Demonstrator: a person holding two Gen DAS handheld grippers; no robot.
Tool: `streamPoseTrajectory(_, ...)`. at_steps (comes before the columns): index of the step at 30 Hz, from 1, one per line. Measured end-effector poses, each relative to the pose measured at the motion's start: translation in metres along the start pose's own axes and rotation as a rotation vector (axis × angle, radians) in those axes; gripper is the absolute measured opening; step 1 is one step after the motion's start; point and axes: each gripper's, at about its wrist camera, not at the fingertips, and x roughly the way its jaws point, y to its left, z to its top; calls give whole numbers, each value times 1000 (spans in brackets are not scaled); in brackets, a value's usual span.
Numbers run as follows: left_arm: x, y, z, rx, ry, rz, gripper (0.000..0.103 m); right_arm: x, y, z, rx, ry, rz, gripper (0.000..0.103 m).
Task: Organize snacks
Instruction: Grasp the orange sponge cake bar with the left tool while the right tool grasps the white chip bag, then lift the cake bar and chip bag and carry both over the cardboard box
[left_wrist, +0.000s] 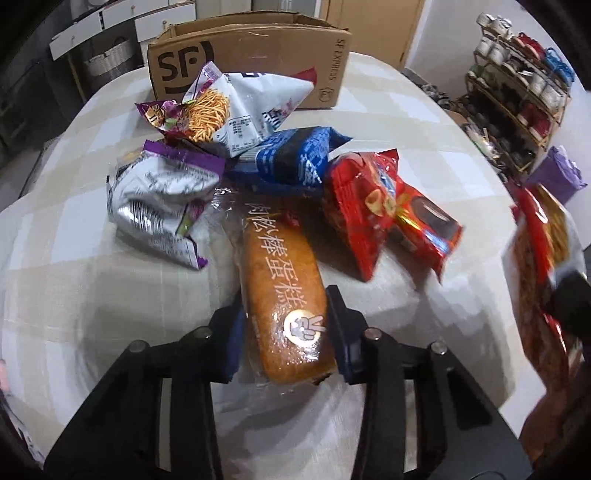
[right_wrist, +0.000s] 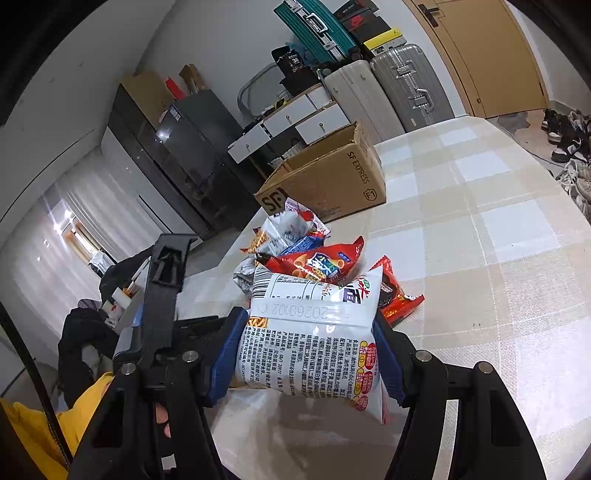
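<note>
Clear crinkly film wraps the soft sponge cake bar (left_wrist: 282, 295) lying on the checked tablecloth (left_wrist: 92, 295), so my left gripper (left_wrist: 284, 332) pinches its near end gently, while my right gripper (right_wrist: 308, 354) clamps a light, puffy noodle-snack bag (right_wrist: 314, 332) aloft.

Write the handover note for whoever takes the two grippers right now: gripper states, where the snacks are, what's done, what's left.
Left gripper: shut on the wrapped cake bar, which lies on the checked tablecloth.
Right gripper: shut on the white noodle-snack bag, held above the table.
Snack pile mid-table: silver-purple bag, blue pack, red packs, white bag and a purple snack bag nearest the box.
Cardboard box stands open behind the pile; its inside is not visible.
Done: two snacks gripped. Left: likely box both, then the pile.
</note>
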Motion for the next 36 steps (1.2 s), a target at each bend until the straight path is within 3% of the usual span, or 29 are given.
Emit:
streamPoseTrajectory(8, -40, 8, -14, 20, -82, -79, 35, -7, 14, 3, -14, -14, -14, 66)
streamPoseTrajectory(16, -110, 20, -22, 31, -211, -149, 35, -13, 34, 16, -37, -34, -34, 66)
streamPoseTrajectory(24, -154, 15, -7, 43, -298, -216, 35, -15, 50, 26, -55, -40, -62, 66)
streamPoseTrajectory(36, -244, 9, 13, 49, -426, -211, 35, -41, 82, 53, -129, -113, -87, 66)
